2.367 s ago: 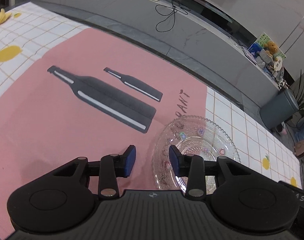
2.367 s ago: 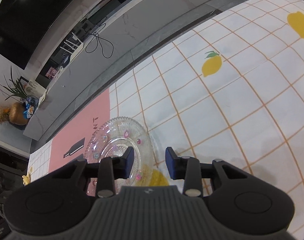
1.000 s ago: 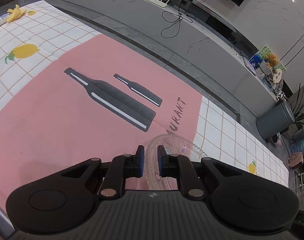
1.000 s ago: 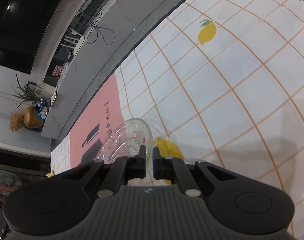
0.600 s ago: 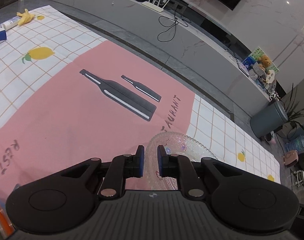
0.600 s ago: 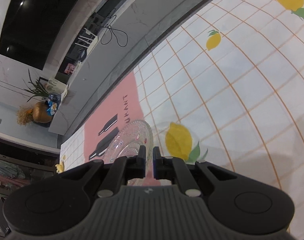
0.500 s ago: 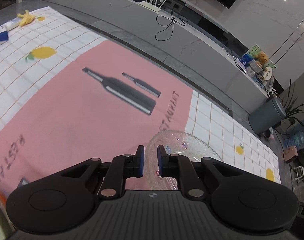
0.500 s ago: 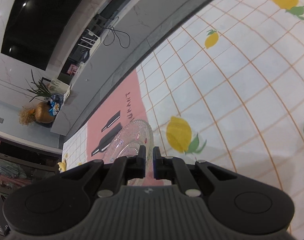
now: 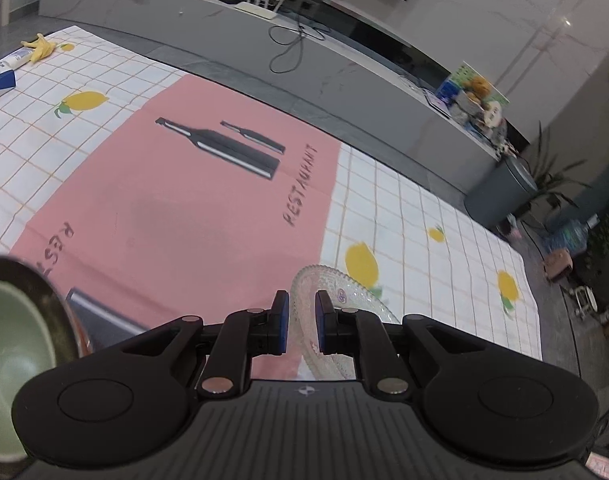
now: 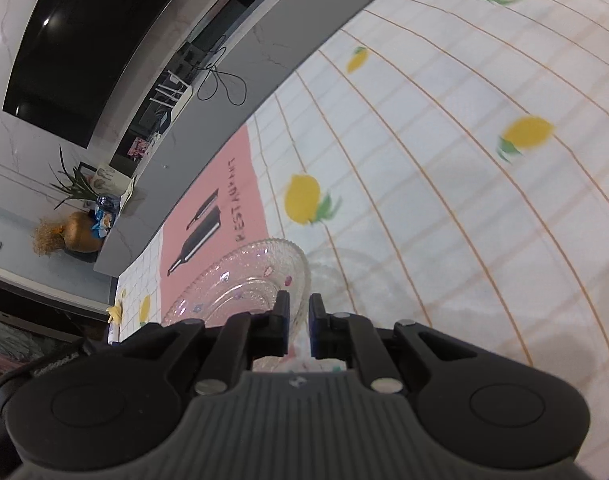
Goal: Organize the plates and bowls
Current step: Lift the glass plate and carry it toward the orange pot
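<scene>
Gripping the glass plate [image 9: 344,300] by its rim, the left gripper [image 9: 301,322] sits at bottom centre of the left view, its blue pads [image 9: 281,322] narrow around the edge. At lower left of that frame a green bowl [image 9: 12,360] shows, blurred. Beyond them spreads the cloth [image 9: 208,216], pink with printed bottles, white with lemons at right. At bottom centre of the right view, the right gripper [image 10: 299,326] pinches the plate's [image 10: 244,280] rim on another side, jaws nearly together. Farther up runs a grey counter [image 9: 344,68].
</scene>
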`<state>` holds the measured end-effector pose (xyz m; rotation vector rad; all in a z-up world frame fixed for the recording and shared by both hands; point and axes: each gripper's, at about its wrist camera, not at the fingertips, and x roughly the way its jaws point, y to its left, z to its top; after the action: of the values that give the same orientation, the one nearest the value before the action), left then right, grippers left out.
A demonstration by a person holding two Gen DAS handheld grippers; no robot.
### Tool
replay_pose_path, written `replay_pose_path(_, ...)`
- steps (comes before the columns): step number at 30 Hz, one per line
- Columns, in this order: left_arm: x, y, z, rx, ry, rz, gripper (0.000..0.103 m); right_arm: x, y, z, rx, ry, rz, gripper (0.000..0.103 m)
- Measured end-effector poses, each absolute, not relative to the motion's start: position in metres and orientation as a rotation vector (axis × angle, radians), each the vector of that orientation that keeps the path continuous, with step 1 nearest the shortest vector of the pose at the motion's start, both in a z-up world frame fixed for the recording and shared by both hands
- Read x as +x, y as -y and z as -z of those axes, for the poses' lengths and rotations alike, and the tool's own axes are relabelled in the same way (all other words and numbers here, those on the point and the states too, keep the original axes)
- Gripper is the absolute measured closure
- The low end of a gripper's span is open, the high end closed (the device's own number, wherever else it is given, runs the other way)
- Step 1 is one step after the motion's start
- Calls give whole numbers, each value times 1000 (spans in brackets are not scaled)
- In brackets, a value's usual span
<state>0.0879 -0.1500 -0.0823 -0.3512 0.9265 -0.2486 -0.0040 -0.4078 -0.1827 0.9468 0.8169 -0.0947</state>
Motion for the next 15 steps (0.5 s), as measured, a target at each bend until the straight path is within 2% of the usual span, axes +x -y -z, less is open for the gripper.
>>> replay_pose_path(15,40,120,108,-368,-985,253,89,-49,374,186,819,-846,120,95)
